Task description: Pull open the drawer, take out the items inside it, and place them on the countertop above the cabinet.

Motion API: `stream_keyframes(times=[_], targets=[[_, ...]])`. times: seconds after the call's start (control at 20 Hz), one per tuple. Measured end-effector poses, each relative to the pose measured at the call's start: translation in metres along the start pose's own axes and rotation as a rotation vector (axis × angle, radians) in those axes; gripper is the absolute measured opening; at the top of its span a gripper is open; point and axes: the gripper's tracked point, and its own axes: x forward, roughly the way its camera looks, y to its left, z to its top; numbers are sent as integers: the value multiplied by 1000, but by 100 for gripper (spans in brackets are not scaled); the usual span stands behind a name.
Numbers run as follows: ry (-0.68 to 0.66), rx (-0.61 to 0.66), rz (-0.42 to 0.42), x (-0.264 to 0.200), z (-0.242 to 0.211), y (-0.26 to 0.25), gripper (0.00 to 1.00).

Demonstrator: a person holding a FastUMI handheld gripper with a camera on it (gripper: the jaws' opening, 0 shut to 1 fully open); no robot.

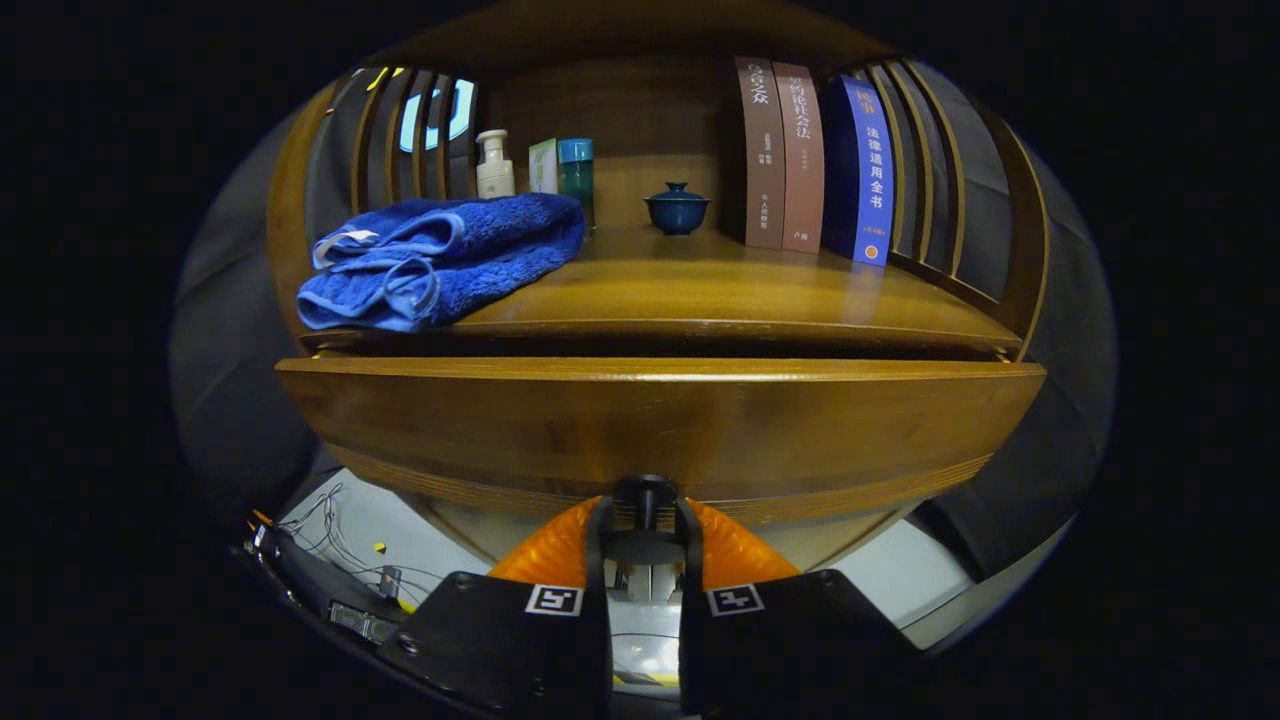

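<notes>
Wooden cabinet (660, 200) fills the booth ahead of you, its back panel and slatted sides rising round the counter (720, 290).

Below that counter sits the drawer (660, 420), and you have its front standing out from the cabinet, with a dark gap showing between its top edge and the counter's lip. What lies inside is hidden behind the front. At the lower middle of the front is a dark round knob (645, 492), and your gripper (645, 515) has its jaws narrowed around it, one finger on each side; they look to be pressing on it, with the knob just at their tips.

Move up to the counter and you see a folded blue towel (440, 262) at its left front corner, hanging slightly over the edge. Behind the towel stand a pale pump bottle (494, 165), a small white and green box (543, 166) and a teal container (576, 175), close together near the back panel. A dark blue lidded cup (677, 208) sits alone near the middle of the counter, apart from the rest. To its right three books (810, 160) stand upright against each other, two brown and one blue, the blue one nearest the right slats.

Beneath the drawer, to the left of your fingers, loose wires (330, 530) lie on a pale floor (900, 570).
</notes>
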Motion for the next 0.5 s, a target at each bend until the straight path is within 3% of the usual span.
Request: stream_keyframes(times=[0.5], targets=[[45,33,15,-86,-51,2,30]])
